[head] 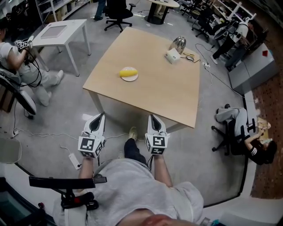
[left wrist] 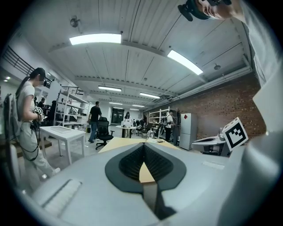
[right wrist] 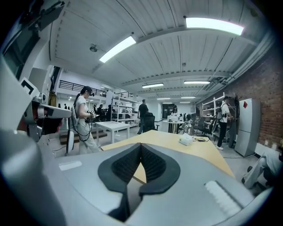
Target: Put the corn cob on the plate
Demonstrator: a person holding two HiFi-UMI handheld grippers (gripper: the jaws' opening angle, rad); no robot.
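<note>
A yellow corn cob lay on a small round white plate on the left half of a pale wooden square tabletop, well clear of its edges, in the head view. The person at work stood back from the tabletop's near edge on a grey floor. The grey left gripper and its twin, the grey right gripper, were held side by side close to the body. Both pointed toward the table and were well apart from the plate.

The left gripper's jaws were together at their tips, the black ribbed pads meeting with nothing between them; only a sliver of tabletop showed through the gap behind the tips. The right gripper's jaws were likewise closed and held nothing.

At the tabletop's far right corner stood a shiny metal vessel, with a small white box just beside it. Both were well apart from the plate.

Beyond the table's far left corner stood a white rectangular side table, and farther back a black office chair. A seated person in light clothes was at the left of the room, and another person in a grey top sat low at the right. A white power strip lay on the floor near the left gripper, with cables trailing across the floor around it.
</note>
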